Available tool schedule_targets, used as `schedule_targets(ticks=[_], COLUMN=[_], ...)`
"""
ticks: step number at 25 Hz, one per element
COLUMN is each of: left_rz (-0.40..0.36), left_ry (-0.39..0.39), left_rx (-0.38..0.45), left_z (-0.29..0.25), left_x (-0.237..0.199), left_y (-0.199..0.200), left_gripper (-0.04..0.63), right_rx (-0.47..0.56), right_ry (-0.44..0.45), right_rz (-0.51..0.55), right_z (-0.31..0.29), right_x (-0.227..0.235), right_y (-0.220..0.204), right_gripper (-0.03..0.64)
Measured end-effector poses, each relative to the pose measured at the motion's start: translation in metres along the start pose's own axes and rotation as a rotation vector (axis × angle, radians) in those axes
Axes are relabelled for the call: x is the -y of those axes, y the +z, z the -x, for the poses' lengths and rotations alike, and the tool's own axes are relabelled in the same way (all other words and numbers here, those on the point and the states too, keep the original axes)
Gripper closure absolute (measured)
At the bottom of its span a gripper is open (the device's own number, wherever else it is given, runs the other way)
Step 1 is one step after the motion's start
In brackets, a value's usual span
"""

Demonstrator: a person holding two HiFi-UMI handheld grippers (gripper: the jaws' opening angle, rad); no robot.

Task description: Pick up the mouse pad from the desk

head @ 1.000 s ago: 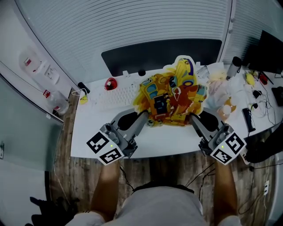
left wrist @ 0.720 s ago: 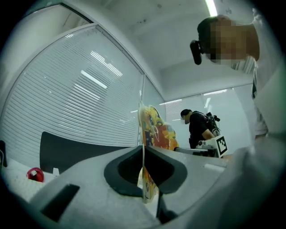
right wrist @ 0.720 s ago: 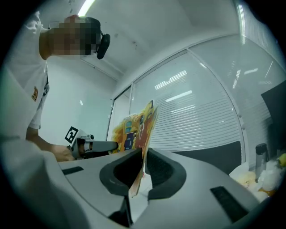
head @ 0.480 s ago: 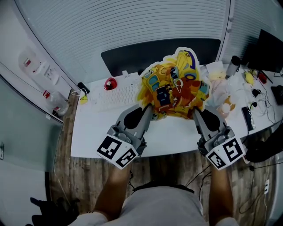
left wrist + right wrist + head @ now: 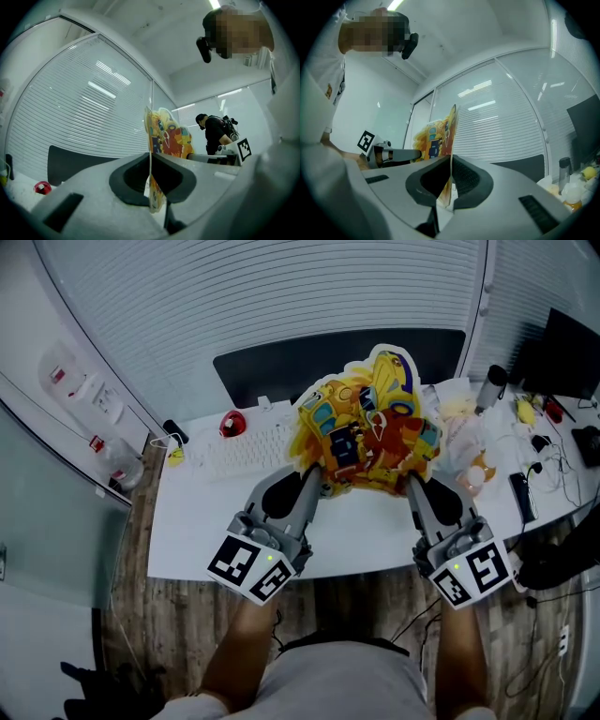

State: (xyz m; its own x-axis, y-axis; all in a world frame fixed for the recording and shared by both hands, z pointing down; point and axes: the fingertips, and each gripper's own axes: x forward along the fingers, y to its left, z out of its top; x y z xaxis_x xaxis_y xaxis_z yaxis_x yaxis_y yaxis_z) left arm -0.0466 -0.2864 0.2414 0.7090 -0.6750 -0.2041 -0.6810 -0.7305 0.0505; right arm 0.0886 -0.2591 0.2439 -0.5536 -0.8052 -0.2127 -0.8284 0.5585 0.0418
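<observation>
- Mouse pad [image 5: 367, 432], yellow-orange print, held up above white desk [image 5: 202, 521], standing on edge between the two grippers.
- Left gripper [image 5: 314, 486]: jaws pinched tight on pad's lower left edge.
- Right gripper [image 5: 412, 487]: jaws have just been closing, clamped on pad's lower right edge.
- Keyboard [image 5: 246, 448] and red mouse [image 5: 232, 422] lie on desk, left of pad.
</observation>
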Motion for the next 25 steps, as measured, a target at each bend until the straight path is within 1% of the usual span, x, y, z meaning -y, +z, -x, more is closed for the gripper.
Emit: schedule_targets(ticks=[8,25], left_rz=[-0.008,-0.006], left_ry=[-0.011,-0.02], left_rx=[-0.011,-0.012], left_z=[0.0012,-0.0002], left_x=[0.0018,0.0024], left_y=[-0.0001,-0.0045], left_gripper=[0.572,0.572], right_rx=[-0.017,-0.03], right_ry=[-0.027,-0.039], right_rz=[0.005,0.018], right_z=[-0.0006,0.0002], right_x=[0.0016,0.0044], right_y=[-0.0015,-0.005], right_gripper=[0.597,0.598])
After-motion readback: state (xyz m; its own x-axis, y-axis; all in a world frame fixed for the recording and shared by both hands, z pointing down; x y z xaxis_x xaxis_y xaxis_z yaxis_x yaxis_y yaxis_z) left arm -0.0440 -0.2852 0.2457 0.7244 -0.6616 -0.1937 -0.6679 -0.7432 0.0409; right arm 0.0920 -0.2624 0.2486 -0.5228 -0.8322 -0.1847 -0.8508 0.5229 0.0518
